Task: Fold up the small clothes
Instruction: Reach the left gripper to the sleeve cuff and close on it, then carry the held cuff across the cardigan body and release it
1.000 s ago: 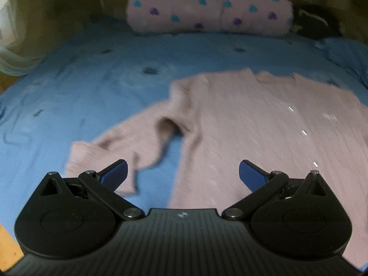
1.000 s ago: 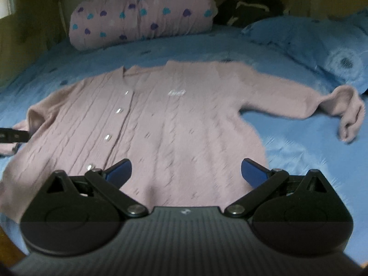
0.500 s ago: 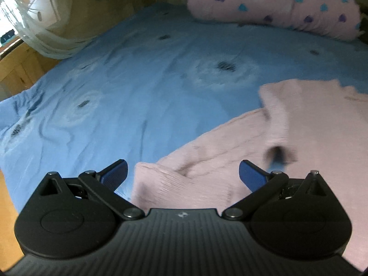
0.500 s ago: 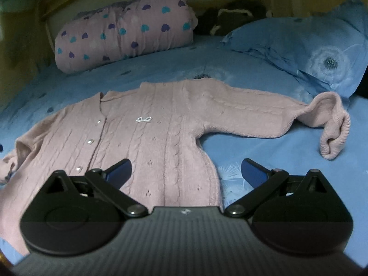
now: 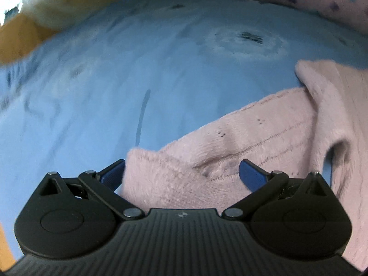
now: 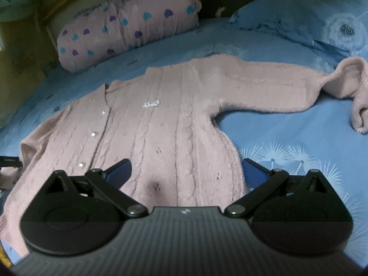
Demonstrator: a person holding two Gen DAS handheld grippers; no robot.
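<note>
Blue bedding printed with dandelion heads covers the bed (image 6: pixel 299 142) where I am working, and a pink bolster (image 6: pixel 128 23) dotted with purple and teal hearts lies along its far edge, with a blue pillow (image 6: pixel 317 20) at the far right. A pink cable-knit cardigan (image 6: pixel 165 133) lies flat on the sheet, front up, its row of small buttons (image 6: pixel 93 134) running down the left of centre. One sleeve reaches out to the right, its cuff (image 6: pixel 358 105) bent over and drooping. The other sleeve (image 5: pixel 230 151) stretches left across the bed, and its ribbed cuff end sits right between my left fingers (image 5: pixel 181 174), which are spread wide apart and not yet pressing the knit. My right fingers (image 6: pixel 186 169) are also spread wide, hovering over the near hem of the cardigan, with the body's right edge lying between them; whether they touch the fabric I cannot tell. At the far left of the right wrist view a dark sliver of my left tool shows beside the sleeve. Wooden furniture (image 5: pixel 20 36) shows past the bed's far left edge.
</note>
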